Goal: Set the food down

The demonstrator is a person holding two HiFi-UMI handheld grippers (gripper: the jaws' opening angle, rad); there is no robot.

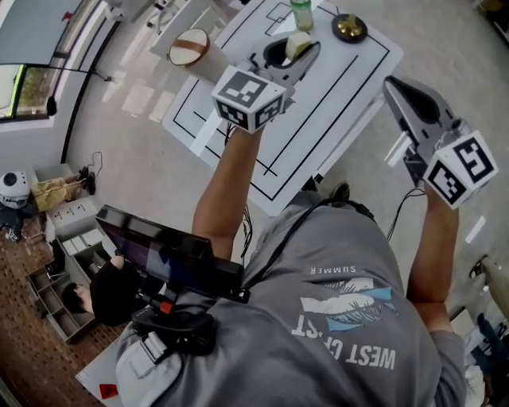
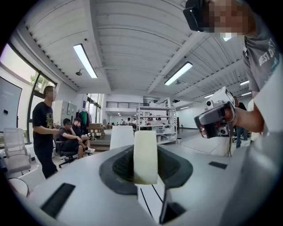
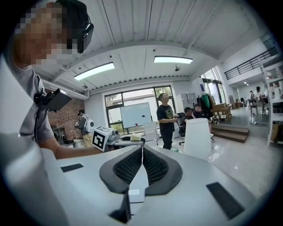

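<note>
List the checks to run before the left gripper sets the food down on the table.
1. Grip on the food: ok. The left gripper is shut on the pale food block, which stands upright between its pads.
2. Over the table: ok. The head view shows it above the white lined table.
3. Landing spot free: cannot tell. The gripper hides the surface below it; a green bottle and a small dark dish stand just beyond.
4. Height above the surface: cannot tell.
5. Other arm clear: ok. The right gripper is shut, empty, off the table's right edge.
</note>
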